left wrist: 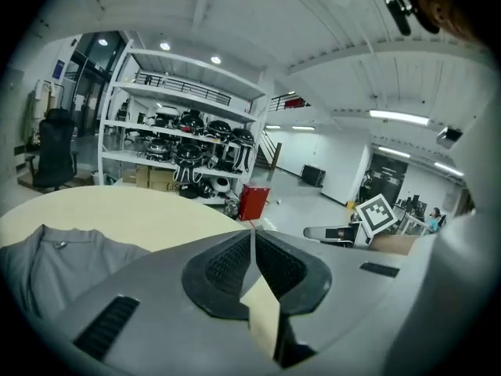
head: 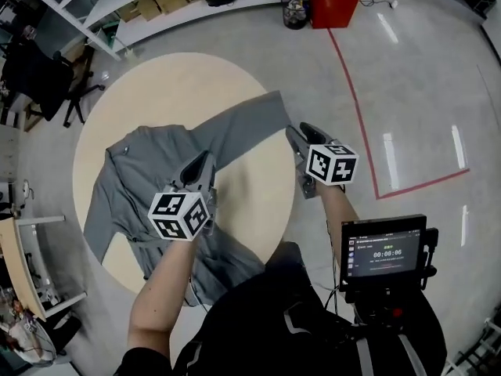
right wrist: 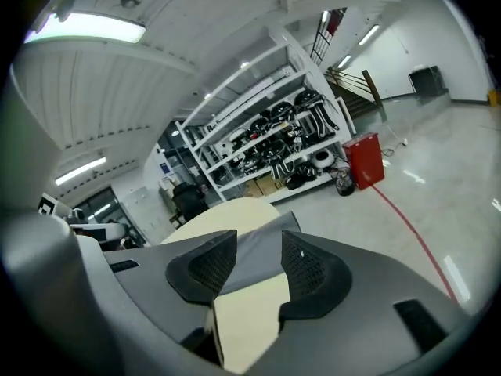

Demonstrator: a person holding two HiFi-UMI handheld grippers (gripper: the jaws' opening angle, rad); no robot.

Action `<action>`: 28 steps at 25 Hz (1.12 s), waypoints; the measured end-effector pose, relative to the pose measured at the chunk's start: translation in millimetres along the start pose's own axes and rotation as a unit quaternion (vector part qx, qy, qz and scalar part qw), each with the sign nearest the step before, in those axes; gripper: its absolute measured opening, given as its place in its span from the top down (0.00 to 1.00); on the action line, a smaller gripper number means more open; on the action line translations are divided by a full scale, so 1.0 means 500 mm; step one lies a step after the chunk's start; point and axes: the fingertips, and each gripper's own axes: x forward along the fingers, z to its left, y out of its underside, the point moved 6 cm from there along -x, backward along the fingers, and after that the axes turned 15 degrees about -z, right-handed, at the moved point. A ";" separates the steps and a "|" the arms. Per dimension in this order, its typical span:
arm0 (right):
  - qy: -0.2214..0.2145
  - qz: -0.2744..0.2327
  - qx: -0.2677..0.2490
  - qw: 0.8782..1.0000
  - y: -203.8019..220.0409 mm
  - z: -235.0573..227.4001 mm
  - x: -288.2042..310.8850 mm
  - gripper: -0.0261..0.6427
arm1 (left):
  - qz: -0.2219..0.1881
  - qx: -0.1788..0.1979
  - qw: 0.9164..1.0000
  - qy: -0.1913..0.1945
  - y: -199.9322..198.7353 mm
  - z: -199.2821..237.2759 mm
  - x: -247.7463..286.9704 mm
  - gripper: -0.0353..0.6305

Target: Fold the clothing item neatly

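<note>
Two grippers are held above a grey garment spread flat on the round table. The left gripper is clenched on nothing; the right gripper is parted, nothing grasped

Grey long-sleeved shirt, flat and unfolded. One sleeve runs straight out, its cuff just ahead of the fingers of the right gripper. The body's below the fingers of the left gripper.

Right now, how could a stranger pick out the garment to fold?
Find the round beige table on the grey floor. A grey long-sleeved garment lies spread on it, one sleeve stretched toward the red box. Nothing else lies there.
</note>
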 end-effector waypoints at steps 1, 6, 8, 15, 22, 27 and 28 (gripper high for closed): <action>0.009 0.009 0.014 1.000 0.021 -0.021 0.009 0.72 | 0.015 -0.002 1.000 0.004 0.019 0.002 0.014 0.95; 0.037 0.023 0.053 0.998 0.085 -0.119 0.074 0.71 | 0.052 -0.010 0.999 -0.001 0.100 0.015 0.111 0.95; 0.044 0.034 0.085 0.995 0.115 -0.138 0.083 0.71 | 0.066 -0.024 0.998 0.001 0.124 0.009 0.135 0.95; 0.026 0.057 0.168 0.984 0.172 -0.178 0.135 0.71 | 0.122 0.001 0.992 0.037 0.192 -0.009 0.184 0.95; 0.011 0.044 0.208 0.977 0.189 -0.180 0.141 0.71 | 0.131 -0.003 0.991 0.040 0.204 -0.011 0.167 0.95; 0.001 0.033 0.220 0.975 0.181 -0.172 0.138 0.82 | 0.127 0.000 0.991 0.046 0.195 -0.013 0.153 0.95; 0.000 0.031 0.220 0.975 0.178 -0.169 0.138 0.85 | 0.126 0.000 0.991 0.046 0.192 -0.013 0.150 0.95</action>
